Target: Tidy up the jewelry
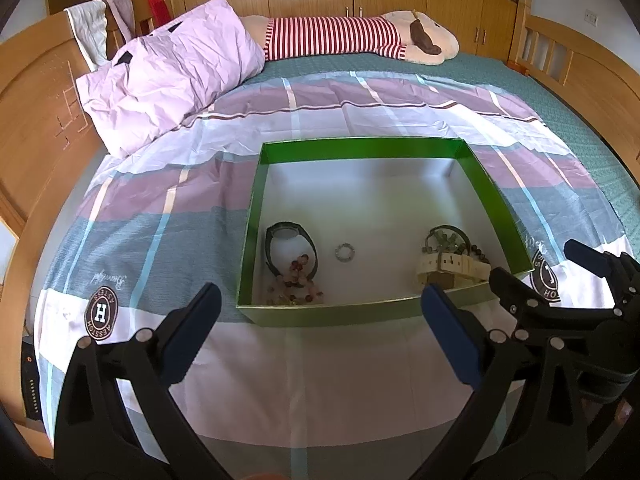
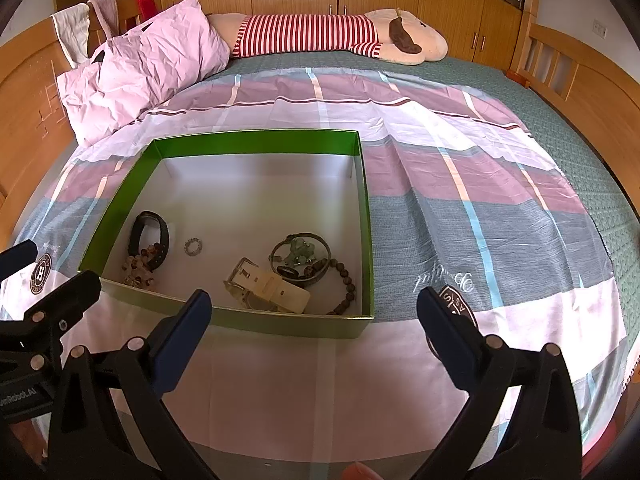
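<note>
I hold two grippers above a bed, both aimed at a green box [image 1: 362, 148] lying open on a plaid sheet [image 1: 160, 216]. In the left wrist view my left gripper [image 1: 320, 316] fills the bottom of the frame with its two blue-padded fingers spread wide and nothing between them; at the right edge my right gripper [image 1: 536, 264] shows beside it, also spread and empty. The box sits in the middle of the frame, its long axis running away from me toward the top, and all the jewelry lies at its near end. From left to right I count one black watch [image 1: 290, 248] standing on edge as a loop, one pink bead bracelet [image 1: 296, 284] bunched against it, one small ring [image 1: 345, 253] lying flat and apart, one cream strap watch [image 1: 452, 266] stretched left to right, one green metal bangle [image 1: 446, 238] just behind it, and one dark bead bracelet [image 1: 478, 254] trailing right. At the upper left lies one pink pillow [image 1: 172, 72]; across the top stretches one striped plush toy [image 1: 352, 36], its long axis left to right.
</note>
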The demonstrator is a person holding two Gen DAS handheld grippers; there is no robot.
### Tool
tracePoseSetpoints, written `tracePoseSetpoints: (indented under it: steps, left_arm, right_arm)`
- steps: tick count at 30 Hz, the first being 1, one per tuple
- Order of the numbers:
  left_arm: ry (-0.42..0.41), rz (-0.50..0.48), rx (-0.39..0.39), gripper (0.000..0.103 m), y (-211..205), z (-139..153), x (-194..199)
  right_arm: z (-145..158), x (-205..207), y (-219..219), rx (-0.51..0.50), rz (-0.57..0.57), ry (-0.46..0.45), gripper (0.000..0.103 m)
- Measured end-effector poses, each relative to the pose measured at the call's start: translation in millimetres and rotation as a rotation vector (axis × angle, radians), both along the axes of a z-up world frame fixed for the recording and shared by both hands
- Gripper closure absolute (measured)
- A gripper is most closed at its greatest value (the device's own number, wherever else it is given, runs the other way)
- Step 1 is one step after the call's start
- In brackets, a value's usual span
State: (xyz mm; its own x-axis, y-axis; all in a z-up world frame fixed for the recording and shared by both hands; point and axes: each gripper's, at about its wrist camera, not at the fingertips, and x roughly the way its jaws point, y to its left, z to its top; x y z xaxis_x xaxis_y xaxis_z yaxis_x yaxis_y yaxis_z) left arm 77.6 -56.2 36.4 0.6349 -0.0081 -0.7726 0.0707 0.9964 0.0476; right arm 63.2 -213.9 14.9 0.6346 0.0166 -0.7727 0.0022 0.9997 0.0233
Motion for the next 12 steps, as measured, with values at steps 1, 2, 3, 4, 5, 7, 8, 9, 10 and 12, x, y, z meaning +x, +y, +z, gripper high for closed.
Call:
tracePoseSetpoints:
  steps: [1,2,3,4,5,7,8,9,10,12]
  left_arm:
    - [-0.001,0.0,0.003,0.002,0.2,-0.2,0.0]
    - [-0.001,0.0,0.003,0.002,1.0,-0.2,0.3]
    - [0.0,-0.001,0.0,0.002,0.9,-0.2,0.3]
    - [0.001,-0.002,-0.004,0.002,1.4,-0.2,0.5]
    - [0.002,-0.003,-0.006,0.002,1.6,-0.1,0.6]
    - [0.004,-0.003,-0.007,0.002,1.8,-0.1,1.3]
    - [0.004,-0.003,-0.007,0.002,1.8,-0.1,1.3]
    - [0.007,-0.002,-0.007,0.002,1.8,-0.3,1.6]
    - [0.009,-0.001,-0.008,0.002,2.3,-0.4,1.9]
    - [0.013,0.001,-0.012,0.002,3.4,-0.4,2.6]
  right_arm:
    - [-0.3,-0.1,-0.4,-0.003,0.0,0.0,0.001]
    - [-1.4,0.3,-0.8,-0.004,0.002,0.0,0.001]
    - [-1.8,0.2,-1.7,-0.002,0.002,0.001,0.001]
    - [-2.2,0.4,-1.9,-0.002,0.004,0.002,0.001]
    - [-2.6,0.7,-1.4,-0.004,0.006,0.002,0.001]
    - [-2.8,0.4,-1.4,-0.007,0.006,0.002,0.001]
    - [-3.0,0.7,-0.7,-0.008,0.007,0.003,0.001]
    - [-3.2,0.7,-0.8,-0.009,0.008,0.004,0.001]
    - [-3.9,0.5,-1.7,-0.008,0.008,0.006,0.001]
    - [-3.5,1.0,-1.0,-0.01,0.012,0.007,0.001]
